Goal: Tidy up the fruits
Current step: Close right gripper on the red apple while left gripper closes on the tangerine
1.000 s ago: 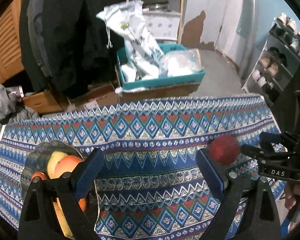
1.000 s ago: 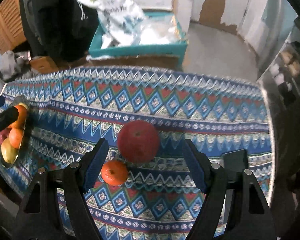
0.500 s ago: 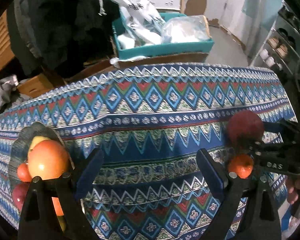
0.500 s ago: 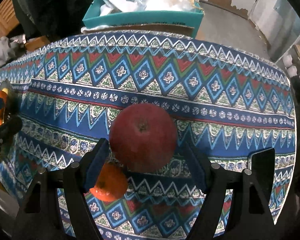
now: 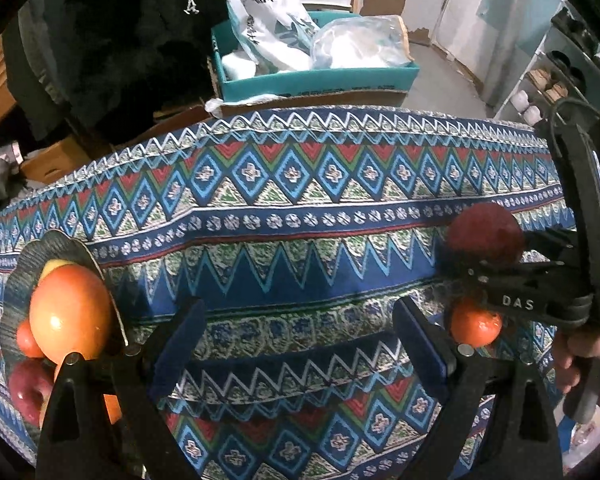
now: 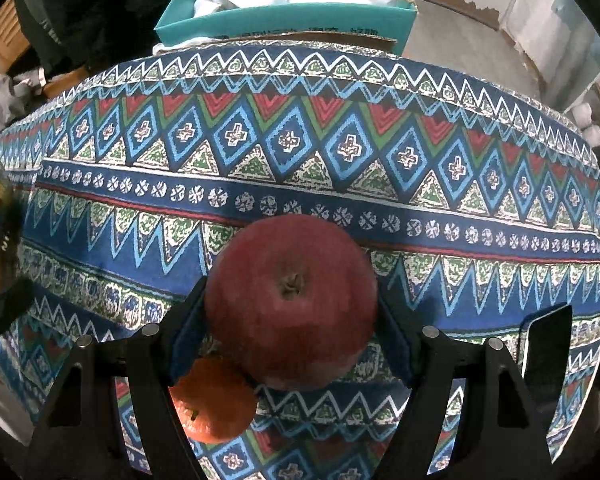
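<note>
Toward the table's (image 5: 300, 240) left edge, my left gripper (image 5: 300, 340) is hanging released, fingers spread wide over bare cloth. A dark plate (image 5: 16, 280) beside it is carrying a large orange-red fruit (image 5: 70, 316) and others. Near the right edge, my right gripper (image 5: 480, 268) is straddling the red apple (image 5: 484, 232), a mandarin (image 5: 476, 326) just beside.

Seen along my right gripper (image 6: 292, 320), both pads are touching the red apple (image 6: 292, 300), grasping it; the mandarin (image 6: 216, 400) is sitting just beside the left finger (image 6: 184, 332).

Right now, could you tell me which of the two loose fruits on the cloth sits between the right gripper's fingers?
The big dark-red apple. The right gripper brackets it on both sides, while the small orange lies outside, beside its left finger.
</note>
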Demonstrator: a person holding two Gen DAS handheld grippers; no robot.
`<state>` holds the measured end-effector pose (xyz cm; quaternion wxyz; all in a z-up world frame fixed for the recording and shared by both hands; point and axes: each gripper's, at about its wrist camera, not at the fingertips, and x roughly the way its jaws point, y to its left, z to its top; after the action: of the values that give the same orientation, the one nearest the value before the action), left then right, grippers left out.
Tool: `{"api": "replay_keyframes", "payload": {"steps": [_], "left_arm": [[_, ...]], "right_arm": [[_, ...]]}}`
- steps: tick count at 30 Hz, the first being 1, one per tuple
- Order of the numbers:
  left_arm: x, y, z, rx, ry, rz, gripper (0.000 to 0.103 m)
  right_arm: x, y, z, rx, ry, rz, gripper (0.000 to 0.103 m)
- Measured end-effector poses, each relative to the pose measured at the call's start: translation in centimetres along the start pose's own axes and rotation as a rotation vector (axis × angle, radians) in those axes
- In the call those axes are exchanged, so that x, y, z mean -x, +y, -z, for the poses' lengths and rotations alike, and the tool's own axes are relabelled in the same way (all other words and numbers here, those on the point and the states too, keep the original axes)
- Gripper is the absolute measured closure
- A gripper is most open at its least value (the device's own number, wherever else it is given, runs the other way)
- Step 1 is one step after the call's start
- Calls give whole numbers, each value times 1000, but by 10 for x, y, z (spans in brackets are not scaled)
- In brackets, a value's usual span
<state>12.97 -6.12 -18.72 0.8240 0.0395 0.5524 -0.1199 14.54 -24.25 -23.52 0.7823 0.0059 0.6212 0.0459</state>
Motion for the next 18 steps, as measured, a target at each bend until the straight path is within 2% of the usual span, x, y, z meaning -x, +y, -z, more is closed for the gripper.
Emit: {"api": "replay_keyframes", "payload": {"steps": [5,10,18], "left_arm": [[3,-12,2,-3,8,42,8],[2,-34,5,-22,14,107,8],[-8,-79,16,-104,43,142,8]], "right_arm": [[3,-3,2,-9,-18,1,28],[36,-21,11,-71,-81,-16,28],[75,-52,33,-141,-118,39,28]]}}
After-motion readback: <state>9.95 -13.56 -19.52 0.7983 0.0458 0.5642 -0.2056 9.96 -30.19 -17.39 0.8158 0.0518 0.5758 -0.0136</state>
